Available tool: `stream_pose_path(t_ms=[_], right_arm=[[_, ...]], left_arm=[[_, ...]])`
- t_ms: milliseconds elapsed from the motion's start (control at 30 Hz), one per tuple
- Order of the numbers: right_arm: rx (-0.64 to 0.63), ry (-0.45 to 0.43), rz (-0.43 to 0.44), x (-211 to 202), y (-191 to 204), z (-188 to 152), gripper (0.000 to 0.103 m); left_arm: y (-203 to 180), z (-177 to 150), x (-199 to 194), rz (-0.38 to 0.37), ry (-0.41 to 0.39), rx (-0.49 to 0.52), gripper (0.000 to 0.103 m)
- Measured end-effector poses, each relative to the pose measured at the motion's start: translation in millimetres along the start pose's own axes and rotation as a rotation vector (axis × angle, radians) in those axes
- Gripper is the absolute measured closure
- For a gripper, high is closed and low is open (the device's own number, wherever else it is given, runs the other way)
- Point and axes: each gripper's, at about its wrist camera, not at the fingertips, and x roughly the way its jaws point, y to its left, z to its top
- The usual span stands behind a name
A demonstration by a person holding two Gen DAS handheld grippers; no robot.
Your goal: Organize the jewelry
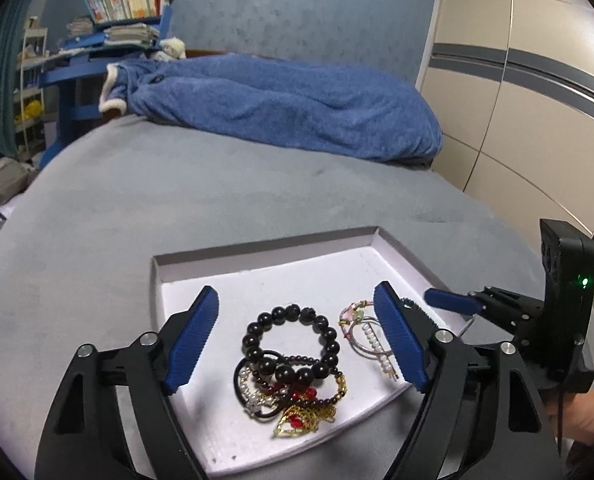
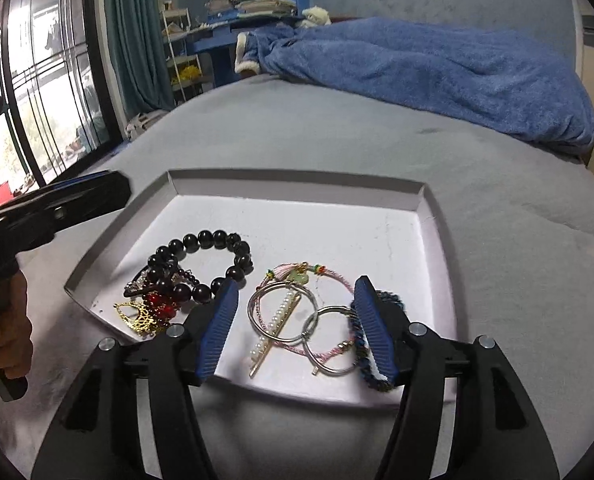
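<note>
A shallow white tray [image 1: 297, 276] [image 2: 297, 220] lies on the grey bed. In it a black bead bracelet [image 1: 293, 316] [image 2: 213, 240] rests on a tangle of dark beads, red stones and a gold filigree piece [image 1: 303, 420] [image 2: 141, 316]. Beside it lie a pearl hair clip [image 2: 275, 328] [image 1: 375, 348], silver rings [image 2: 329, 340], a pink cord bracelet [image 2: 297, 274] and a dark braided bracelet [image 2: 371, 376]. My left gripper [image 1: 295, 344] is open over the bead pile. My right gripper [image 2: 297, 324] is open around the clip and rings, touching nothing.
A blue blanket [image 1: 289, 104] [image 2: 437, 68] lies bunched at the bed's far end. A blue desk with books [image 1: 125, 20] stands far left. Wardrobe doors [image 1: 537, 92] are at the right; a window [image 2: 37, 100] is at the left.
</note>
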Motion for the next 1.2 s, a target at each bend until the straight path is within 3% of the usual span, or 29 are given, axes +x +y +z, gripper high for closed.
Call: stream_pose_path(t_ms=[200, 433, 567, 800, 1200], right_arm=[[0.038, -0.079, -0.004, -32.8, -4.5, -10.4, 0.027], [0.075, -0.148, -0.001, -63.8, 3.0, -38.3, 0.011], [0.06, -0.177, -0.014, -73.7, 13.9, -59.3, 0.007], [0.027, -0.224, -0.039, -83.8, 26.7, -69.4, 0.006], [-0.004, -0.22, -0.071, -84.6, 35.4, -81.6, 0.006]], left_arm=[[-3.4, -13.1, -26.8, 0.026, -0.04, 0.01, 0.007], [-10.3, -51.6, -54.2, 0.066, -0.098, 0.016, 0.005], [-14.7, -67.1, -58.4, 0.062, -0.088, 0.013, 0.005], [-22.6, -84.6, -64.2, 0.084, -0.104, 0.043, 0.005], [-23.4, -93.8, -67.8, 0.099, -0.113, 0.055, 0.005]])
